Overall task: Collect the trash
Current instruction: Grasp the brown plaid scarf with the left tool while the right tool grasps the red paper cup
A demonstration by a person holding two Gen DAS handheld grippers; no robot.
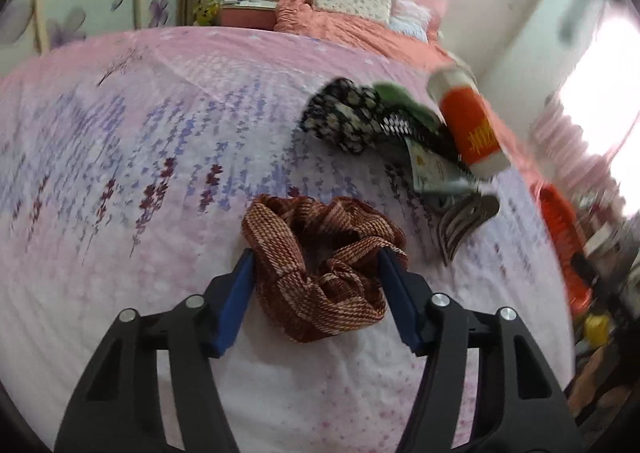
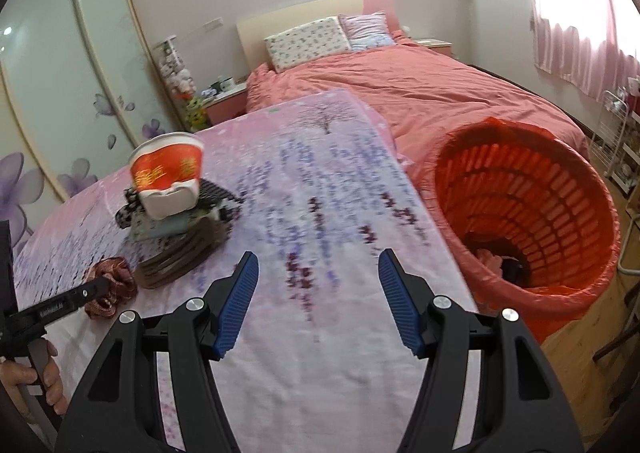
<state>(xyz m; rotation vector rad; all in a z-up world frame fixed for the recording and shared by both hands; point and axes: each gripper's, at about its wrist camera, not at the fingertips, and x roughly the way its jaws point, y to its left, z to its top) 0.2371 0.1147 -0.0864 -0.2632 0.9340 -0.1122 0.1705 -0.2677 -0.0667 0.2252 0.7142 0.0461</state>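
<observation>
Straddling the brown scrunchie (image 1: 320,269) with parted fingers, the left claw (image 1: 316,281) grips nothing – right claw (image 2: 318,281) gapes, too

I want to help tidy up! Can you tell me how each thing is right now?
Left tool: open, fingers either side of the scrunchie.
Right tool: open, holding nothing.
Brown scrunchie: lying crumpled on the cloth.
Paper cup: dented, tipped on its side atop the pile.
Orange basket: lined with a bag, something at the bottom.

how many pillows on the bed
2: a floral pillow leaning on the headboard, and a striped pink pillow right beside it toward the window. Others may be hidden under the coral bedspread.
</observation>
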